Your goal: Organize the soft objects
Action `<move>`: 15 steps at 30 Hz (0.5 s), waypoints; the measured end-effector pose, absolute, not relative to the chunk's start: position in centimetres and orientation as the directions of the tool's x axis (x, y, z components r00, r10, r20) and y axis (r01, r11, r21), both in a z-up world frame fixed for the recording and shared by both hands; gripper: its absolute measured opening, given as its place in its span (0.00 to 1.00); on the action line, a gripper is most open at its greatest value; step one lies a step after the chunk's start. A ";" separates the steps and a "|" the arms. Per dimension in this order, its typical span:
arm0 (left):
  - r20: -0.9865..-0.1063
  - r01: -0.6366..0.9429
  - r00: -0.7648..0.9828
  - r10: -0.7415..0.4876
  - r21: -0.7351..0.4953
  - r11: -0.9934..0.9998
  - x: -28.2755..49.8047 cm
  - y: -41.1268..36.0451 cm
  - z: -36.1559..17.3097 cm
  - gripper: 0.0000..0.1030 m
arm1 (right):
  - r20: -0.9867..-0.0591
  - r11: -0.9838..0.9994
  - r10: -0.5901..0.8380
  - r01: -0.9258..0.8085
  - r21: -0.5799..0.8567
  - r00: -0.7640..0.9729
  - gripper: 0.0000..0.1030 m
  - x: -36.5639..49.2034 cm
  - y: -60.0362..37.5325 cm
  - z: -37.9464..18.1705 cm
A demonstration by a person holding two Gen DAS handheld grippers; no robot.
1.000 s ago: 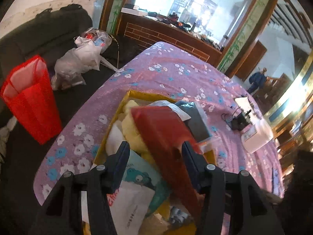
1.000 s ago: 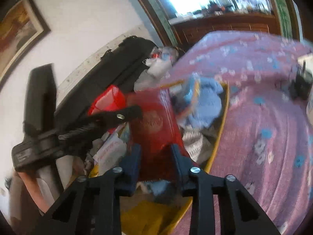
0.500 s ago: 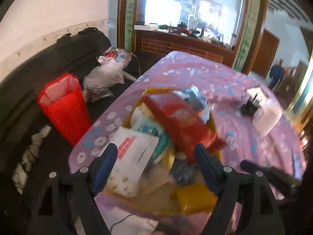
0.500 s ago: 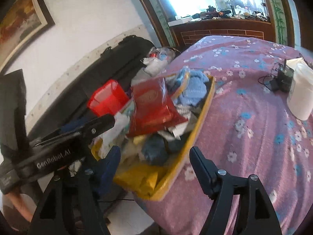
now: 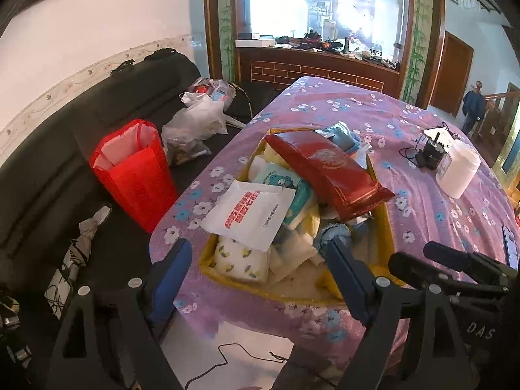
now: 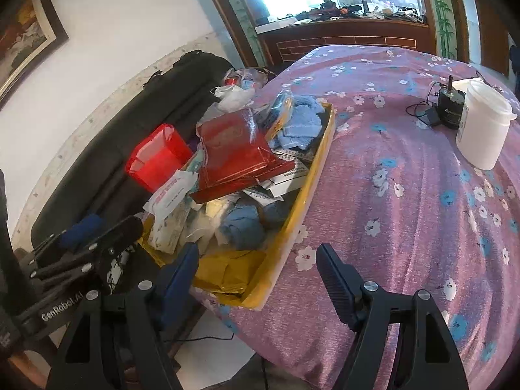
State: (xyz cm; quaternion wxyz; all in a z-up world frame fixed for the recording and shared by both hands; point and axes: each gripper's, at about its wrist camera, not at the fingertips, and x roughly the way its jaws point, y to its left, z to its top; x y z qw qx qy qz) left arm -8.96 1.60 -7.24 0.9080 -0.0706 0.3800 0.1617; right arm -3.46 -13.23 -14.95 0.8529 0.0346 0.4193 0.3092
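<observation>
White tub [image 5: 457, 172] beside a small black device [image 5: 430, 153] on the floral purple tabletop [image 6: 406, 195]. Red bag [image 5: 136, 169] and clear plastic bags [image 5: 195, 123] on the black sofa [image 5: 48, 162]

White wall [image 5: 97, 26], black sofa [image 5: 48, 149], bright window [image 5: 318, 3].

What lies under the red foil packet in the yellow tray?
The red foil packet rests on top of the pile in the yellow tray: a teal-printed pack and a blue cloth poke out beside it. Whatever lies directly beneath is covered.

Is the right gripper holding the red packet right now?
No: the right gripper is open and empty, and the red packet lies on the pile in the yellow tray.
</observation>
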 end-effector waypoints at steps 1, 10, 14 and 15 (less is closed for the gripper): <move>-0.713 -0.349 0.658 0.243 -0.003 0.937 -9.0 1.6 -7.3 0.82 | -0.693 0.812 0.548 -0.497 0.306 0.468 0.77 -3.6 -13.1 -14.9; -0.712 -0.367 0.651 0.261 0.004 0.930 -9.4 1.9 -7.5 0.82 | -0.689 0.818 0.544 -0.486 0.308 0.479 0.77 -3.6 -12.8 -14.8; -0.713 -0.365 0.649 0.264 0.013 0.931 -9.5 2.0 -7.6 0.82 | -0.688 0.816 0.546 -0.490 0.307 0.478 0.77 -3.7 -12.5 -14.8; -0.711 -0.365 0.649 0.272 0.023 0.931 -9.5 2.1 -7.6 0.82 | -0.687 0.815 0.547 -0.491 0.308 0.478 0.77 -3.8 -12.5 -14.8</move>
